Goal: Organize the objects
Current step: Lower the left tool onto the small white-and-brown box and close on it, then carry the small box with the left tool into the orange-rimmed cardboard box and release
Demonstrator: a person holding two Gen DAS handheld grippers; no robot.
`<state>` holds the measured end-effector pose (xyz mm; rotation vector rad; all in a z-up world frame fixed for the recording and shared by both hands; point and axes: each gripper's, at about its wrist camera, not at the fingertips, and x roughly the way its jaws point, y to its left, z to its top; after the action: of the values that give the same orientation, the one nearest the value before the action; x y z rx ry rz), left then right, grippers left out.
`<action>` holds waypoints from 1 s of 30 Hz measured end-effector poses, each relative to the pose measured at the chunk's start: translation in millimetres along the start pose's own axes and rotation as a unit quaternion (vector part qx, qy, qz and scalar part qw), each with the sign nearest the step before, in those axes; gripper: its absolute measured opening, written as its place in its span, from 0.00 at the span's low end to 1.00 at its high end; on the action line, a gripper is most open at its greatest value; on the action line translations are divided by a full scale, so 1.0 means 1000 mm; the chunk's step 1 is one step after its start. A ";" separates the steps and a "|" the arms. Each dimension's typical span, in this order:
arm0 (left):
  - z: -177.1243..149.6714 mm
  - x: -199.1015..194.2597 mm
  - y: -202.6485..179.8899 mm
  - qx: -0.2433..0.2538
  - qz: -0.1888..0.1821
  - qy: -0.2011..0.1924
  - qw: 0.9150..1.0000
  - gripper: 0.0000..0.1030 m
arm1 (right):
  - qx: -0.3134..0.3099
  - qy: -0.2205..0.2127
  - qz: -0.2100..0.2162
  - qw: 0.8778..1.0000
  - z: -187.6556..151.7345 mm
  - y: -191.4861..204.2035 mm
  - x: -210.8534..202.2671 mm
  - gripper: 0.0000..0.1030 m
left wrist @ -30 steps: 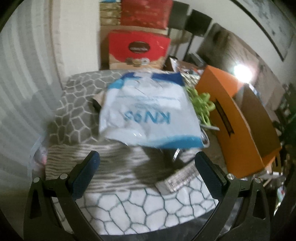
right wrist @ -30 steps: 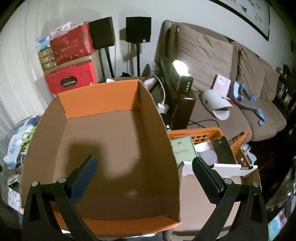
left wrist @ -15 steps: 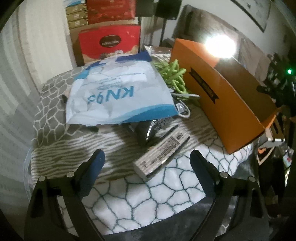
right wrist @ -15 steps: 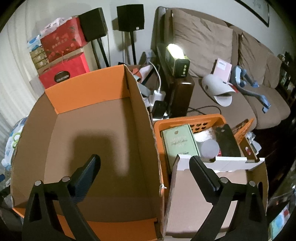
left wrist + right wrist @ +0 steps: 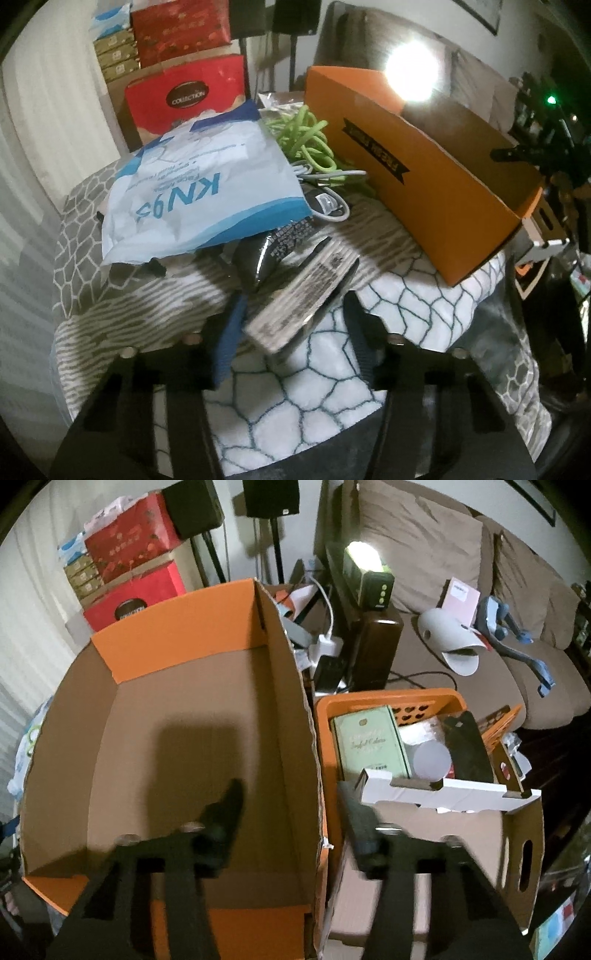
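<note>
In the left wrist view, a long flat packet with a printed label lies on a patterned blanket, its near end between my left gripper's fingers; the jaws stand partly closed around it, contact unclear. Behind it lie a dark pouch, a blue-white KN95 mask bag, green cords and a grey cable. A large orange cardboard box stands at right. In the right wrist view, my right gripper straddles that box's right wall, jaws partly closed. The box is empty inside.
An orange plastic basket with a green tin and other items sits right of the box, next to a smaller open carton. Red gift boxes, speakers on stands, a lit lamp and a sofa stand behind.
Both grippers' jaws have narrowed from wide open. My left gripper has moved in and right, onto the labelled packet. My right gripper has shifted right, onto the box's right wall.
</note>
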<state>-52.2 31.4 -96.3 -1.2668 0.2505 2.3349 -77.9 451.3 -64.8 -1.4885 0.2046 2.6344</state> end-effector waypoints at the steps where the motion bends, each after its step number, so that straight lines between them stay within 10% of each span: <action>1: -0.001 -0.002 -0.001 0.003 -0.002 -0.001 1.000 0.38 | -0.001 0.004 0.001 1.000 0.000 0.000 0.001 0.29; 11: -0.004 -0.008 -0.011 0.007 -0.012 -0.012 1.000 0.28 | -0.007 -0.001 -0.019 1.000 -0.002 -0.005 0.001 0.05; 30: 0.017 -0.046 -0.021 -0.039 -0.022 -0.050 0.998 0.23 | -0.060 -0.023 -0.066 0.996 -0.007 0.010 0.001 0.06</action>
<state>-33.1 41.1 -47.1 -1.1754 0.0998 2.3820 -74.2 439.9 -69.1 -1.4205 -0.0546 2.6125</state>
